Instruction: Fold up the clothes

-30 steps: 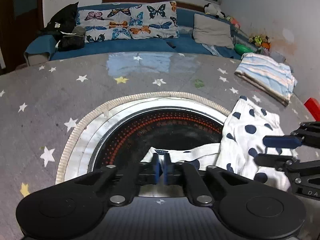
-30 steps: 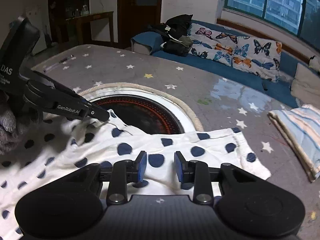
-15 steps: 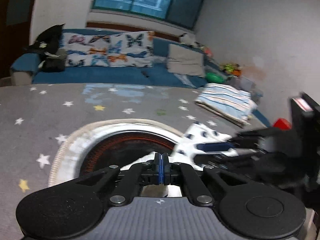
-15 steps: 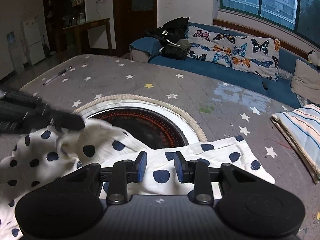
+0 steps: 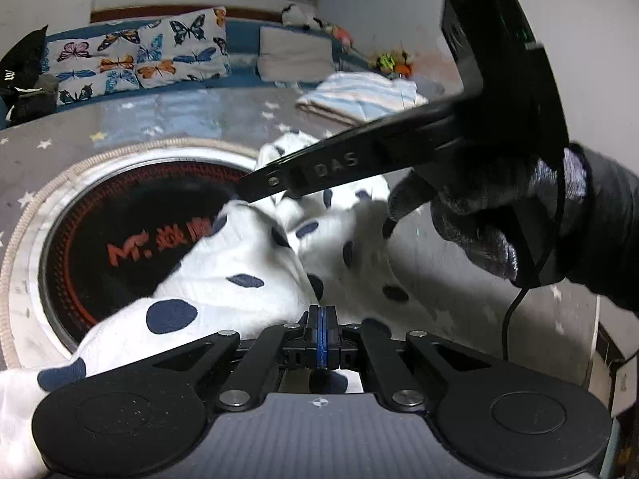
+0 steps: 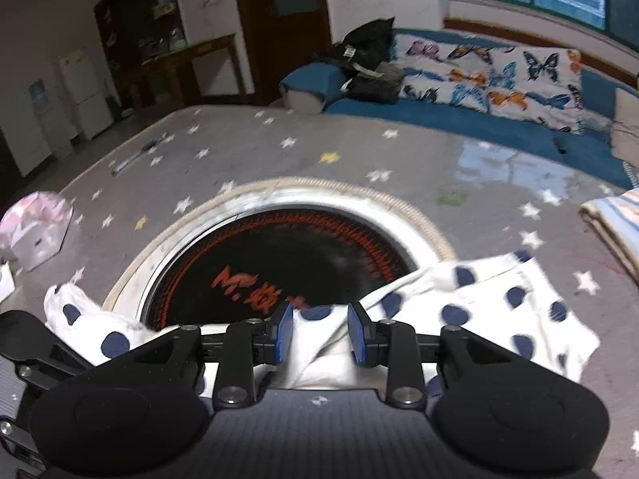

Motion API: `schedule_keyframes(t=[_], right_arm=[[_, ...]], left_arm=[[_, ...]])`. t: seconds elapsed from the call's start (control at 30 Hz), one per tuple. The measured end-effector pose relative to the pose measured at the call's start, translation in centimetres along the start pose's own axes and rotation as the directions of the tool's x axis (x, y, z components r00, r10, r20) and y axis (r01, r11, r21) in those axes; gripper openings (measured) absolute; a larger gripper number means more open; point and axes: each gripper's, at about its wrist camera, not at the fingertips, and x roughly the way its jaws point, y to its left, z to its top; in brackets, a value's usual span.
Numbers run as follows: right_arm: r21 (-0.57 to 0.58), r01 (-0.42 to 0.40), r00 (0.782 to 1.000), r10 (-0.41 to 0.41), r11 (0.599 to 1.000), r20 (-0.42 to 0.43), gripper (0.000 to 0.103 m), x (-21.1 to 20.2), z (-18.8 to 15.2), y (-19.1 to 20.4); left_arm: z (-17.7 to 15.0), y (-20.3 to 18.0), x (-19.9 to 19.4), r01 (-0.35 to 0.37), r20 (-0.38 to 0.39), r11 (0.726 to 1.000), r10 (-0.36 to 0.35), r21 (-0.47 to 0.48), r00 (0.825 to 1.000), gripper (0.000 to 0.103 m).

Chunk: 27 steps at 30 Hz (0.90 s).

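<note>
Left claw [image 5: 322, 331] clamped shut, blue pads pressed together with the white polka-dot garment [image 5: 239, 263] bunched just ahead of them and rising to the left; whether cloth was actually nipped between the pads, impossible to tell. Farther ahead and to the right, the right claw [image 5: 255, 187], tip buried in the same garment, gripped by a dark-gloved hand [image 5: 479, 219], sleeve cut off at the frame edge. Blurred throughout. From the right wrist: right claw [image 6: 319, 333] open, pads apart with a fold of the polka-dot garment [image 6: 499, 311] lying between them, untouched by either pad as far as visible. Beyond the claw, a round black cooktop [image 6: 287, 255] set in the star-patterned tabletop [image 6: 319, 147], partly covered by cloth.
</note>
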Motion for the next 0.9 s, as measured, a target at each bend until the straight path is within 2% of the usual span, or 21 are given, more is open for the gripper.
schedule_keyframes(t=[0.07,0.23,0.33,0.47,0.53,0.63,0.77,0.9], right_arm=[[-0.019,-0.001,1.0,0.0,1.0,-0.019,0.03,0.5,-0.4,0.5],[-0.033,0.023,1.0,-0.023,0.999,0.008,0.03,0.3,-0.2,0.9],[-0.039,0.024,1.0,-0.024,0.999,0.001,0.035,0.3,0.0,0.8],[-0.092,0.043,0.999,-0.04,0.995,0.036,0.035,-0.3,0.3,1.8],[-0.098,-0.028,1.0,0.029,0.995,0.002,0.035,-0.2,0.2,2.5],[-0.141,-0.052,0.998,0.046,0.989,-0.041,0.034,0.0,-0.7,3.1],[-0.18,-0.041,0.997,0.03,0.983,-0.066,0.034,-0.3,-2.3,3.2],[-0.214,-0.029,0.997,0.014,0.976,-0.071,0.034,-0.8,-3.5,3.4]], left_arm=[[-0.2,0.1,0.3,0.001,-0.01,1.0,-0.001,-0.004,1.0,0.0],[-0.6,-0.2,0.7,0.009,-0.022,1.0,-0.009,0.007,1.0,0.0],[-0.8,-0.4,0.7,0.008,-0.018,1.0,-0.008,0.019,1.0,0.0],[-0.7,-0.4,0.8,0.008,-0.017,1.0,-0.008,0.009,1.0,0.0],[-0.6,-0.4,0.7,0.009,-0.016,1.0,-0.009,0.006,1.0,0.001],[-0.6,-0.4,0.2,0.016,-0.015,1.0,-0.016,0.002,1.0,0.001],[-0.6,0.1,-2.2,0.033,0.01,0.999,-0.033,0.001,0.999,0.003],[0.2,1.8,-5.3,0.031,0.08,0.998,-0.026,-0.061,0.996,0.003]])
